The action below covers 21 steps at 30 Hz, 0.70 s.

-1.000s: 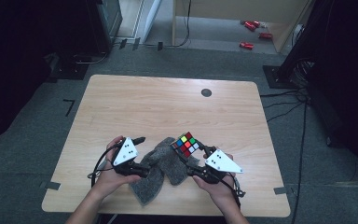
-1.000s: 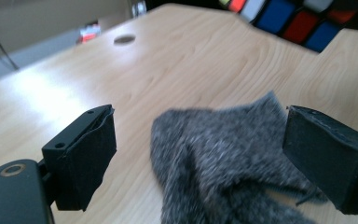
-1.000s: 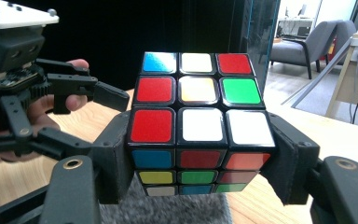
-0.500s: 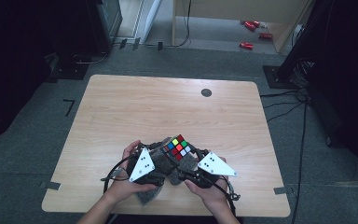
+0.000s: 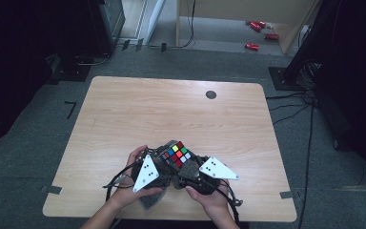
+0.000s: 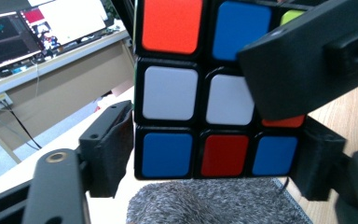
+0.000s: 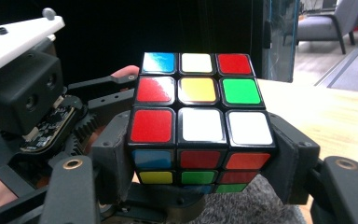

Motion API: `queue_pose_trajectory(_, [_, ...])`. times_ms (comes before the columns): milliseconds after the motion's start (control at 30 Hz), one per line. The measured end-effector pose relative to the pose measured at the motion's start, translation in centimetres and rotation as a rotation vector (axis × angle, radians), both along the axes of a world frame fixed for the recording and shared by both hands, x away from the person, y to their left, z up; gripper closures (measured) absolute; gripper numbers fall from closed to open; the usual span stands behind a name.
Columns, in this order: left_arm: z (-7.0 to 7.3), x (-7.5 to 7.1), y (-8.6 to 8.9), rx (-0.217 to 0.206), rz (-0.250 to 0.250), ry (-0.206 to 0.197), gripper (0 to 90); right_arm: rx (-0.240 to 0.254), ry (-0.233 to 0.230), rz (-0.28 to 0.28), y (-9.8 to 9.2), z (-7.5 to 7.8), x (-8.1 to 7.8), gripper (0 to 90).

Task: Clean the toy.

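A scrambled Rubik's cube (image 5: 176, 154) hangs just above the wooden table's near edge, between both hands. In the right gripper view, my right gripper (image 7: 200, 161) is shut on the cube (image 7: 200, 107), one pad on each side of its lower layers. In the left gripper view, my left gripper (image 6: 214, 158) has just been closing, and its pads (image 6: 109, 154) now press the bottom row of the cube (image 6: 177, 93) from both sides. A jaw of the right gripper crosses that view's upper right. From above, the left gripper (image 5: 164, 164) and the right gripper (image 5: 188, 167) meet at the cube.
A grey furry cloth (image 5: 147, 198) lies under the hands at the table's front edge (image 5: 171, 217). A black round mark (image 5: 211, 94) sits at the table's far side. Cables trail from both grippers. Red objects (image 5: 252, 46) lie on the floor beyond.
My left gripper has swung right, up to the cube, and its jaws have closed on it. The cube and right hand have shifted slightly left.
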<state>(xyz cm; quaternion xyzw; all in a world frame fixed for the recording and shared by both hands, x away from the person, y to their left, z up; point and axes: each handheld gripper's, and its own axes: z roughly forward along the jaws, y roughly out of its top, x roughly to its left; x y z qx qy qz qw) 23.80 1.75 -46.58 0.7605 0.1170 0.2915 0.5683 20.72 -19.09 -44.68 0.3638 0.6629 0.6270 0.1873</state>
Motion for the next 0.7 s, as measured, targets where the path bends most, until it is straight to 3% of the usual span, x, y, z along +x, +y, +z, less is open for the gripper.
queue_pose_trajectory(100, [-0.1,-0.2,0.0,0.012,0.007,-0.022,33.9,0.035,0.037,-0.006,-0.2,-0.2,0.3,34.4])
queue_pose_trajectory(267, [-0.1,0.0,0.1,0.03,0.005,-0.005,35.0,0.065,0.085,0.014,-0.5,-0.4,0.7,33.4])
queue_pose_trajectory(433, [0.2,0.9,1.3,0.055,0.044,0.023,35.1,0.125,0.089,0.027,-1.3,-0.2,1.0,29.9])
queue_pose_trajectory(567, [0.4,2.1,3.0,0.036,0.109,0.068,35.1,0.186,0.093,0.021,-2.0,-0.5,1.2,29.5])
queue_pose_trajectory(700, [0.8,3.2,5.3,-0.006,0.179,0.117,35.1,0.115,0.112,-0.007,-1.9,-1.4,1.6,29.5])
